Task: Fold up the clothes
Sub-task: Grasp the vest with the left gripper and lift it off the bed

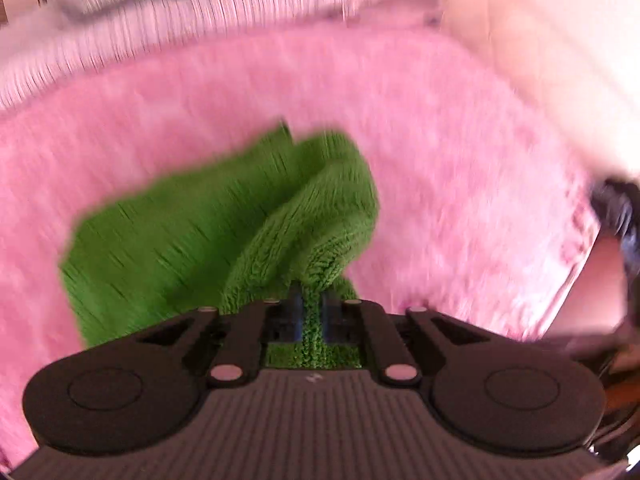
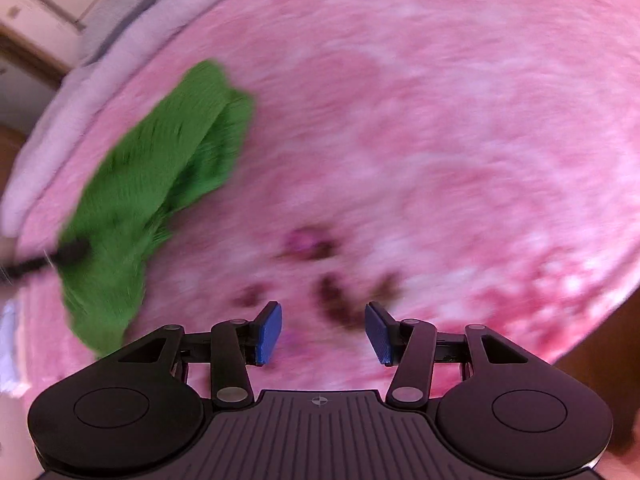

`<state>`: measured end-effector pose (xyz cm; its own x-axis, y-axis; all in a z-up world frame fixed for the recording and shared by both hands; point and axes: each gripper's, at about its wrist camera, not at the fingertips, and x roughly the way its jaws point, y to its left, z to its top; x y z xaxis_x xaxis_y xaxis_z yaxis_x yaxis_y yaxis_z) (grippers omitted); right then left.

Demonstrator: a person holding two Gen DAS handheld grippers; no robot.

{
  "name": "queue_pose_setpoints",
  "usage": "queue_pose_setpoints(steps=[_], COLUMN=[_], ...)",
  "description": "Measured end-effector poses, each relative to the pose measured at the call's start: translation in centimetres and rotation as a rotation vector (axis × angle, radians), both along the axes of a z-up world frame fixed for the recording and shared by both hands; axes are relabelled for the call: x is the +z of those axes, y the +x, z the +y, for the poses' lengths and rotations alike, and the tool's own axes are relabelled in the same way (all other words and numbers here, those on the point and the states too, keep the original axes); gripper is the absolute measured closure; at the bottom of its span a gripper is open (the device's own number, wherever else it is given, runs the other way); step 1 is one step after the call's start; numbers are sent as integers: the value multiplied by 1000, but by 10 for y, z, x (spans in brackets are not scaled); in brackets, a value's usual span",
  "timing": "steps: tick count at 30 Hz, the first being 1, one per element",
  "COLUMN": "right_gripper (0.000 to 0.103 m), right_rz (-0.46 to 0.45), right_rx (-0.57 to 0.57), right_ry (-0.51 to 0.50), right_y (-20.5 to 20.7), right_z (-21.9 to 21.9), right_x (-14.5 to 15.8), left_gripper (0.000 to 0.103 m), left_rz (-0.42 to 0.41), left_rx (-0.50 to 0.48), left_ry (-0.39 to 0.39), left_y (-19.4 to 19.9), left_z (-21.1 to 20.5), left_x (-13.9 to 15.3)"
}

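Observation:
A green knitted cloth (image 1: 224, 224) lies partly bunched on a pink fluffy blanket (image 1: 440, 140). My left gripper (image 1: 311, 300) is shut on a fold of the green cloth, which rises from the blanket into the pads and shows between them. In the right wrist view the same green cloth (image 2: 160, 168) stretches along the left side, with the dark tip of the left gripper (image 2: 70, 254) at its lower edge. My right gripper (image 2: 323, 330) stands open over the pink blanket (image 2: 440, 140), its blue pads (image 2: 269, 332) apart with nothing between them. Both views are blurred.
A pale lilac border (image 2: 80, 92) runs along the blanket's far edge, with a light wall and wooden trim (image 2: 36, 20) beyond. Dark printed patches (image 2: 340, 292) mark the blanket just ahead of the right gripper. A dark blurred object (image 1: 616, 216) sits at the right edge of the left wrist view.

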<state>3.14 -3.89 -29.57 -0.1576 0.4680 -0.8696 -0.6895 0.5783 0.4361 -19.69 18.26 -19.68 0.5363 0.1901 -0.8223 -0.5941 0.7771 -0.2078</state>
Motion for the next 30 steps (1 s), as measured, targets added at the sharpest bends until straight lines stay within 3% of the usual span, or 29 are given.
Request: queue_pose_setpoints(steps=[3,9,15,19,22,25,28,30], right_gripper=[52,52,52,52,52,52,52,52], right_rz=[42,41,-60,-130,-165,-188,-192,-189], right_rx=[56,78,-84,-181,-229,-247,-248,-237], right_ry=[23,63,115,159,192,218,229,229], right_y=[-37,-81,-65,-52,-45,-41,-41,-45], right_z=[15,29,18,7,4,4,5,7], right_x=[9,46,97,127,147,164,170,168], left_gripper=[99,99,100,100,100,100,99,98], left_rz=[-52,-91,-182,-303,-429,-546,-619,-591], left_rx=[-21,-98,-219,-195,-98,77,365,576], left_ry=[26,55,197,251,264,250,167,105], left_y=[-11,-17,1,5,-12,-51,-112,-159], left_z=[19,27,23,33,48,67,97,114], left_x=[42,89,171,241,291,323,317,283])
